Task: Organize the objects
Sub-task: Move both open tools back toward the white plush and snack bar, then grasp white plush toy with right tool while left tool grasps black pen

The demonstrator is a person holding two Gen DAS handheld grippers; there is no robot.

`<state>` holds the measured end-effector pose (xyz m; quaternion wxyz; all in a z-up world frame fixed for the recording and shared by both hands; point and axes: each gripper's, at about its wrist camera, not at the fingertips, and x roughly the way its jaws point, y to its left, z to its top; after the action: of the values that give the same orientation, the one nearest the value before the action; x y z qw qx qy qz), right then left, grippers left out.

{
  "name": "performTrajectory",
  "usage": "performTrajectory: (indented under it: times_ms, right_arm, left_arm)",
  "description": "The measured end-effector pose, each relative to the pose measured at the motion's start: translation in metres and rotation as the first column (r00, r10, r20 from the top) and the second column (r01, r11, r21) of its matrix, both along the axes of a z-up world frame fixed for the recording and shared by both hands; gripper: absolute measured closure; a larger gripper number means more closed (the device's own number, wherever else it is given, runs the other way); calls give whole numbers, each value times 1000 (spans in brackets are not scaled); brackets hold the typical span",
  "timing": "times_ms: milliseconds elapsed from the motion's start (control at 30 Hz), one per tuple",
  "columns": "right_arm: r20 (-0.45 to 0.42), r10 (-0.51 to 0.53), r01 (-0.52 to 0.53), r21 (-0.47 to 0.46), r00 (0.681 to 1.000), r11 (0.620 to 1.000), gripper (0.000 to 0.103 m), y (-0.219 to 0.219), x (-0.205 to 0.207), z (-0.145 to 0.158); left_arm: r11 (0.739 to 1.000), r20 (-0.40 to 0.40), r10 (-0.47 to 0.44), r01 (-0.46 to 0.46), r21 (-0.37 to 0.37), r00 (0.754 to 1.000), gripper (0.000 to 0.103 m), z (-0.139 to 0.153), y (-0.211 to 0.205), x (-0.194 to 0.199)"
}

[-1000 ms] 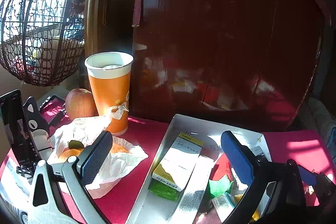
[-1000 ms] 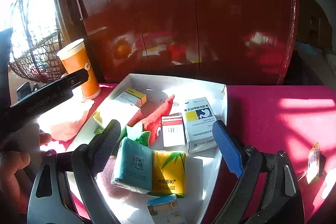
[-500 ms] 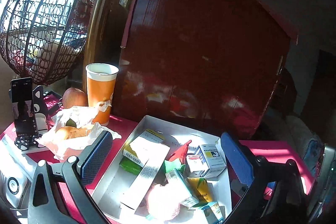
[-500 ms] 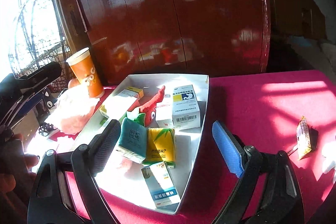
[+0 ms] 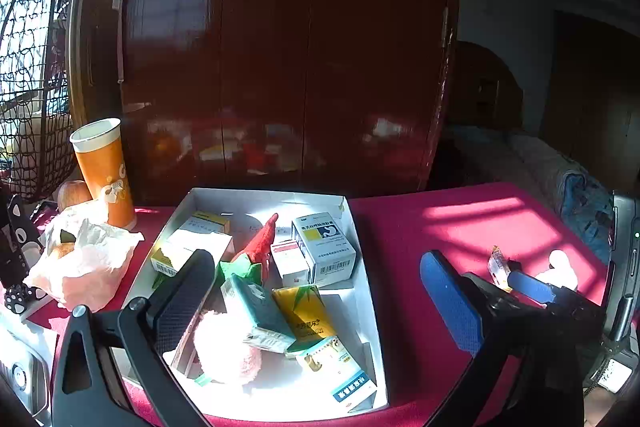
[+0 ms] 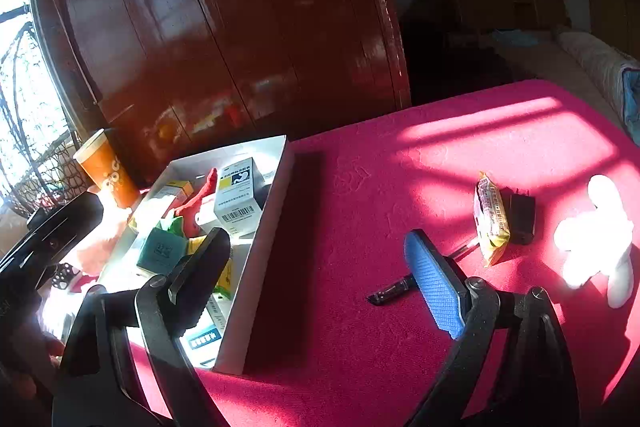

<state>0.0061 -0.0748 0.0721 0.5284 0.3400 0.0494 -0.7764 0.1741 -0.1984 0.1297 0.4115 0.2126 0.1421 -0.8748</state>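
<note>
Left wrist view
- Left tongs (image 5: 320, 303): jaws stood wide apart, nothing between the pads; they hung over the near part of the box.
- Box (image 5: 362, 279): white, open-topped, on the red tabletop (image 5: 400, 227), against the dark wood cabinet (image 5: 280, 67).
- Box contents: white carton (image 5: 324, 241) with barcode toward the right wall; small red-and-white carton (image 5: 289, 261) touching its left side; red plush (image 5: 262, 241) near the middle; teal pack (image 5: 256, 311) and yellow pack (image 5: 302, 311) side by side; pink fluff (image 5: 226, 347) at the near left; blue-and-white carton (image 5: 340, 371) at the near right.
- Left of box: orange cup (image 5: 104, 171) upright; crumpled paper bag (image 5: 86, 259) in front of it.
- Right of box: snack sachet (image 5: 497, 264) on the tabletop, well apart from the box; right tongs' blue pad just beside it in this view.

Right wrist view
- Right tongs (image 6: 316, 267): jaws wide, empty, above bare tabletop just right of the box (image 6: 262, 247).
- Sachet (image 6: 491, 217): lay flat in sunlight, touching a black block (image 6: 522, 215) on its right.
- Pen (image 6: 394, 290): dark, lay near the blue pad.
- White object (image 6: 596, 239): overexposed, kind not determinable.
- Cup (image 6: 106, 169): beyond the box's far left corner.
</note>
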Motion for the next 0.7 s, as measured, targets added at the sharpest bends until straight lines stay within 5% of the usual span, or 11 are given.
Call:
performTrajectory:
  times_ms: [467, 700]
  right_arm:
    - [0, -149, 149, -30, 989, 988, 13, 47, -57, 0]
    - [-90, -384, 386, 6, 919, 922, 13, 98, -125, -5]
  left_arm:
    - [991, 100, -134, 132, 27, 986, 0, -18, 26, -42]
    - [983, 119, -179, 172, 65, 977, 0, -28, 32, -55]
